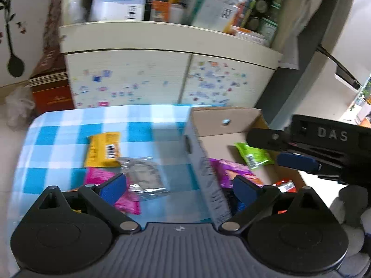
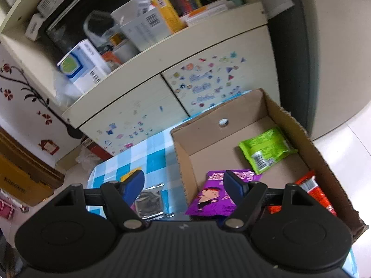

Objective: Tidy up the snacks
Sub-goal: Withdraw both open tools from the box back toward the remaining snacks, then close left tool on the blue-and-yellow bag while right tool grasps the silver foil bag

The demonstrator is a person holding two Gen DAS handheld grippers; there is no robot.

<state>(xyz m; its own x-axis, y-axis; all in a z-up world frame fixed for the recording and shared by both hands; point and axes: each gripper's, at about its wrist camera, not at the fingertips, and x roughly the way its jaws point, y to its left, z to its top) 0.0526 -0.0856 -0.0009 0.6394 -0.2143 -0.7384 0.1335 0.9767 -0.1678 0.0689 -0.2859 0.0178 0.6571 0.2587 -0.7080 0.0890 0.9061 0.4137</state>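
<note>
Shelf boxes (image 1: 120,0) motion-blurred; red packet (image 2: 310,192) partly hidden behind right tool (image 2: 185,185).

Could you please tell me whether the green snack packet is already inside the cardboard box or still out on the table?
Inside: the green snack packet lies flat on the cardboard box floor.

Quick count of what's out here. One cardboard box (image 2: 273,115) on one blue-and-white checked tablecloth (image 1: 69,125). Inside the box I can count three snack packets: one green (image 2: 266,149), one purple with a cartoon figure (image 2: 213,194), one red-orange (image 2: 310,185); something dark blue sits in there too, too hidden to call. Out on the cloth, three more: one yellow packet (image 1: 103,149), one silvery foil bag (image 1: 143,176), one pink packet (image 1: 97,177). Two grippers, the left (image 1: 179,186) and the right (image 2: 185,185).
</note>
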